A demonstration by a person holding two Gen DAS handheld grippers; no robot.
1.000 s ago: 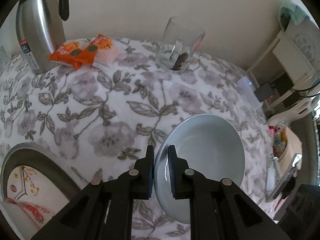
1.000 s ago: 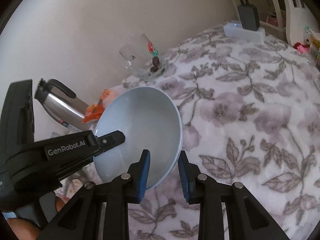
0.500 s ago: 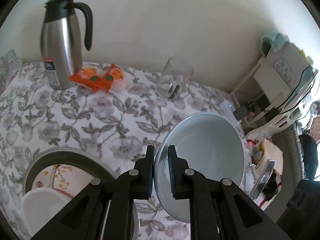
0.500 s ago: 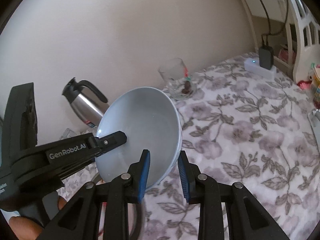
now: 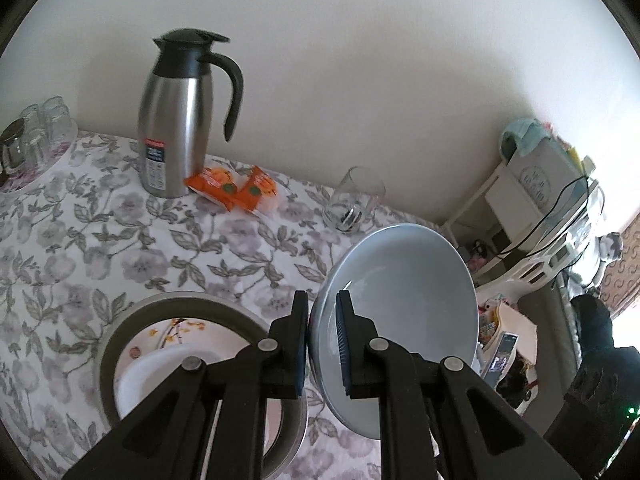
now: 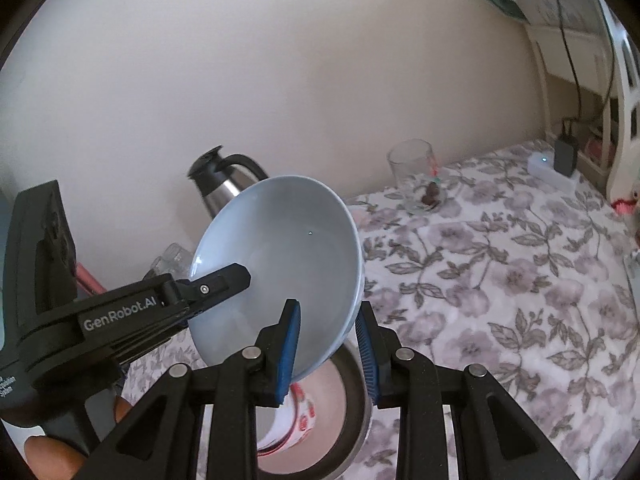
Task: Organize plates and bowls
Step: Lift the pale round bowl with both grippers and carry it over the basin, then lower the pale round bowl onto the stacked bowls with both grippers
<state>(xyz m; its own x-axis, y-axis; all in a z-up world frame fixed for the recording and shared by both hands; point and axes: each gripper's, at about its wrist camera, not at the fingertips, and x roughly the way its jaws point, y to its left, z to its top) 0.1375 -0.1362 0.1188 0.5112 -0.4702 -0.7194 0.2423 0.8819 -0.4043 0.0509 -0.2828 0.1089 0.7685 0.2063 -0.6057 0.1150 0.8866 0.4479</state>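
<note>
Fingers of left gripper [image 5: 322, 334] clamp the blue bowl [image 5: 404, 296] rim; right gripper [image 6: 326, 350] straddles the opposite rim, not visibly closed. Plate stack [image 5: 132, 332] sits lower left, below the bowl.

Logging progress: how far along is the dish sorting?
Done: a white bowl sits on a floral plate inside the grey-rimmed plate. In hand: the left gripper clamps the pale blue bowl, right gripper straddling its rim. Left: setting it down.

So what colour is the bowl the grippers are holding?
Pale blue-grey, plain with no pattern. The bowl shows best in the right wrist view.
</note>
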